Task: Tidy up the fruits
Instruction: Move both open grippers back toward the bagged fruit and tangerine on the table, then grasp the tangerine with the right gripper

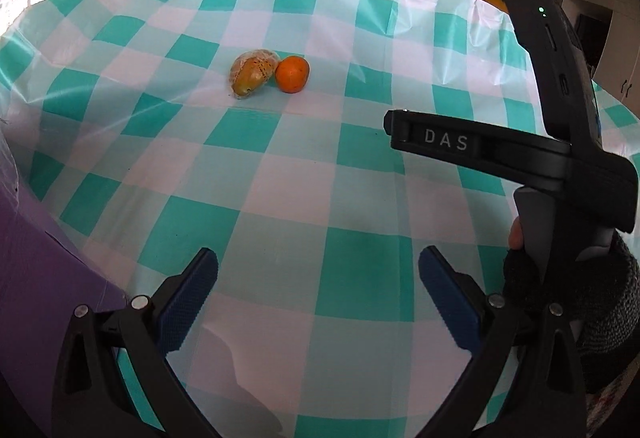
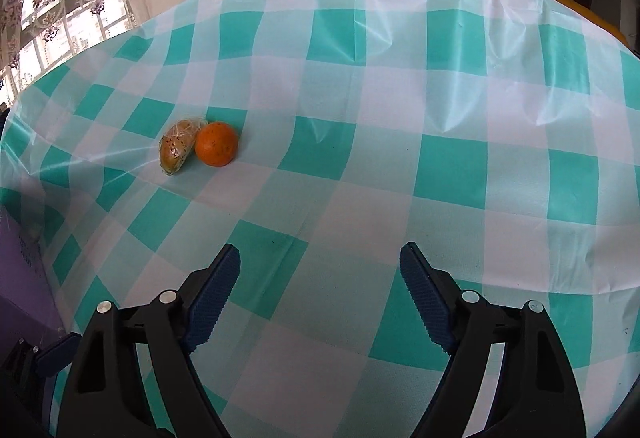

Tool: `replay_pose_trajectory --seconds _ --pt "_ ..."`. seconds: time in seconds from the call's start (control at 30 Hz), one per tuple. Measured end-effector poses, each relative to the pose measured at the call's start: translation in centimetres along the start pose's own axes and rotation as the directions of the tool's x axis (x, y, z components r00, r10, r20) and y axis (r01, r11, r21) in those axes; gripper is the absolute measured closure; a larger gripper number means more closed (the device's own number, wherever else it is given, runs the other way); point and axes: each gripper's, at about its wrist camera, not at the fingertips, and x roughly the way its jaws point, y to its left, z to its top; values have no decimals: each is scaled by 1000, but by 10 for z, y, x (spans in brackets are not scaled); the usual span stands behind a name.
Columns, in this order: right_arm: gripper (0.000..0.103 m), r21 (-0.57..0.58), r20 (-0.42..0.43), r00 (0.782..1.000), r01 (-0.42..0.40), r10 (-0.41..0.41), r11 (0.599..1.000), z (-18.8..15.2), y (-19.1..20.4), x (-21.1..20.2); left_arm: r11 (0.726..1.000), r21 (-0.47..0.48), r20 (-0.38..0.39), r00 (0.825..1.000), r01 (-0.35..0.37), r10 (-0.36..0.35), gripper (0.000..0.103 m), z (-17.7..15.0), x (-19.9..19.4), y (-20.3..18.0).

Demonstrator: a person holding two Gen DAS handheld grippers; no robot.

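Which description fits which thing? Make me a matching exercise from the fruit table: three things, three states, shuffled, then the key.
Things:
1. orange
2. wrapped pear
3. left gripper

States:
A. open, nothing between its blue pads, over the checked tablecloth
B. bare and round, lying on the right of the pair
C. yellow-green, in clear plastic, lying on the left of the pair

Pairs: 1-B, 2-C, 3-A
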Motion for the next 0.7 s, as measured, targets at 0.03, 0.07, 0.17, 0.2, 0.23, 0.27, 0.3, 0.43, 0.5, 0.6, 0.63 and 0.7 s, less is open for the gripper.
replay_pose_trajectory --seconds 0.03,0.07,0.17,0.2,0.23,0.27,0.3,0.43,0.5,0.6,0.63,0.7 --pt "24 -21 -6 1000 -22 22 1000 6 3 6 1000 -20 -3 1000 11 -11 2 0 0 4" --pt "24 -45 -11 999 -42 42 998 11 7 12 999 -39 -4 1000 24 -24 2 0 1 7" --pt "24 -113 -37 997 -69 65 991 28 20 32 996 -77 -5 998 54 -55 2 -1 1 14" --pt "24 -126 -46 996 -78 72 989 34 24 40 994 -87 -7 998 60 -61 2 -1 2 16" --pt "24 -137 -56 995 -90 83 986 39 28 46 993 -96 -7 998 65 -66 2 -1 2 17" --pt "26 -151 -70 993 -103 93 983 44 32 54 992 -102 0 997 71 -71 2 -1 2 19" --pt "28 -169 -87 991 -118 104 979 49 37 61 991 -106 10 997 80 -79 2 -1 0 20" --pt "36 -250 -147 979 -172 139 953 63 58 86 988 -97 33 992 121 -118 2 -3 -4 20" --pt "38 -268 -149 978 -180 144 946 71 64 94 987 -100 61 991 128 -122 2 -4 -8 21" --pt "38 -288 -149 976 -199 161 937 81 71 103 987 -102 82 990 126 -118 2 -4 -10 20" --pt "38 -300 -148 976 -199 161 933 83 74 105 986 -109 81 990 124 -116 2 -3 -9 21" --pt "50 -322 -141 979 -188 150 928 84 80 107 984 -128 90 989 127 -116 2 -3 -10 24"
